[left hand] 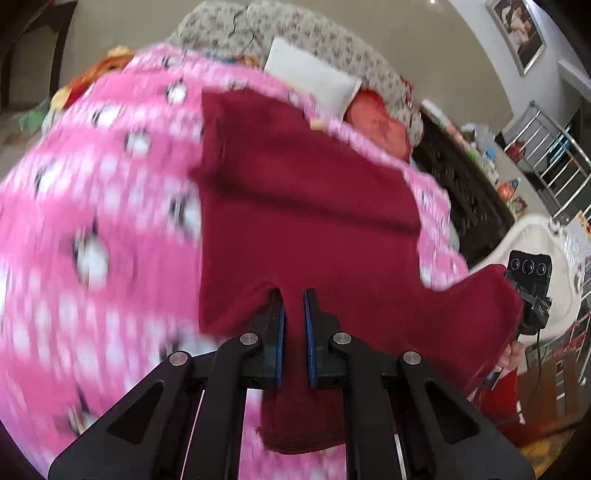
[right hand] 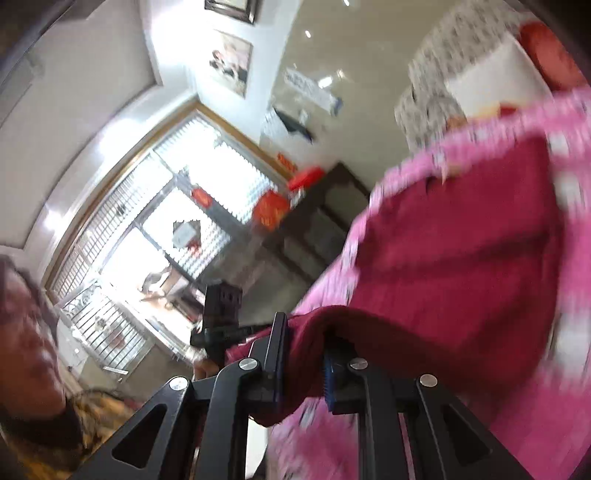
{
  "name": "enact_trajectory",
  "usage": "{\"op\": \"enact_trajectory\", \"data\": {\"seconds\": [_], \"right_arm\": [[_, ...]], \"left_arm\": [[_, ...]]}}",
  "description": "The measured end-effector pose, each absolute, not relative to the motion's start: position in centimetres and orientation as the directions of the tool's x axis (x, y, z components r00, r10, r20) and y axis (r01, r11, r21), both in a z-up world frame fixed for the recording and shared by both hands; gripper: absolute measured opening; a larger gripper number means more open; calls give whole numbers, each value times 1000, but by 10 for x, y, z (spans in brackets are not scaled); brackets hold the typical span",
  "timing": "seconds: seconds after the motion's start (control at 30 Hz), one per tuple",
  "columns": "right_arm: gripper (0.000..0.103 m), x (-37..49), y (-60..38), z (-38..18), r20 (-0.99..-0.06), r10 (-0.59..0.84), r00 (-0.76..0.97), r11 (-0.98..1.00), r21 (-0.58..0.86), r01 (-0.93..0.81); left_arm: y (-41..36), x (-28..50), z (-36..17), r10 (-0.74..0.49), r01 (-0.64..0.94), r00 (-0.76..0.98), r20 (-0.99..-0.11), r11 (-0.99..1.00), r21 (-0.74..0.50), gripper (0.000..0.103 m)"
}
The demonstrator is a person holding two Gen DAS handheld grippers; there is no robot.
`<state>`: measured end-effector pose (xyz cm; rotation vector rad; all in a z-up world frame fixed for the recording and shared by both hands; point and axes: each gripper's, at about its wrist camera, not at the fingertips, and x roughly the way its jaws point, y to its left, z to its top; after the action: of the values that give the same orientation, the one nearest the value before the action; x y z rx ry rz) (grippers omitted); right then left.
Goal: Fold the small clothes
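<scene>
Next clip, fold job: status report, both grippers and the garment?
Left gripper shut on dark red knitted garment. Right gripper shut on its other near corner. Garment's near edge lifted off pink patterned blanket. Nothing obstructing.

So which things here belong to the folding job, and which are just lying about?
Job:
- maroon garment
- left tool, shut on it
- right tool, shut on it
- pink blanket beneath

Lying about:
- white pillow
- red cushion
- framed picture

No text can be read in either view. The red hangings [right hand: 272, 210] by the window [right hand: 147, 229] and the wall papers [right hand: 310, 88] are too blurred.
</scene>
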<state>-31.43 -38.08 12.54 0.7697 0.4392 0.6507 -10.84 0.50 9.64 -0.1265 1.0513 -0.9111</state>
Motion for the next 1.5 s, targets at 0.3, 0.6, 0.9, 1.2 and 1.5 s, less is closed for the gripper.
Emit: {"op": "enact_trajectory", "data": {"seconds": [0.3,0.6,0.9,1.2,1.5], "right_arm": [[18,-161,-477,81,-334,386,860,641,767,10],[45,-156,-507,93,-346,372,861,631,775,39],[47,-181,-484,130,-364,341,867,749,662,-17],[47,-89,-458,92,-674,207,709,845,489,218],[47,-91,-475,76,-693,165,702,840,472,269]], "left_arm": [[-81,47,107,-673,519,291,-680,708,-479,8],[-94,94,96,-668,453,224,-709,716,-531,14],[-70,72,136,-642,470,404,-651,756,-455,75],[-134,64,104,-601,533,366,-711,762,-369,75],[-154,97,73,-526,464,381,-760,820,-334,75]]}}
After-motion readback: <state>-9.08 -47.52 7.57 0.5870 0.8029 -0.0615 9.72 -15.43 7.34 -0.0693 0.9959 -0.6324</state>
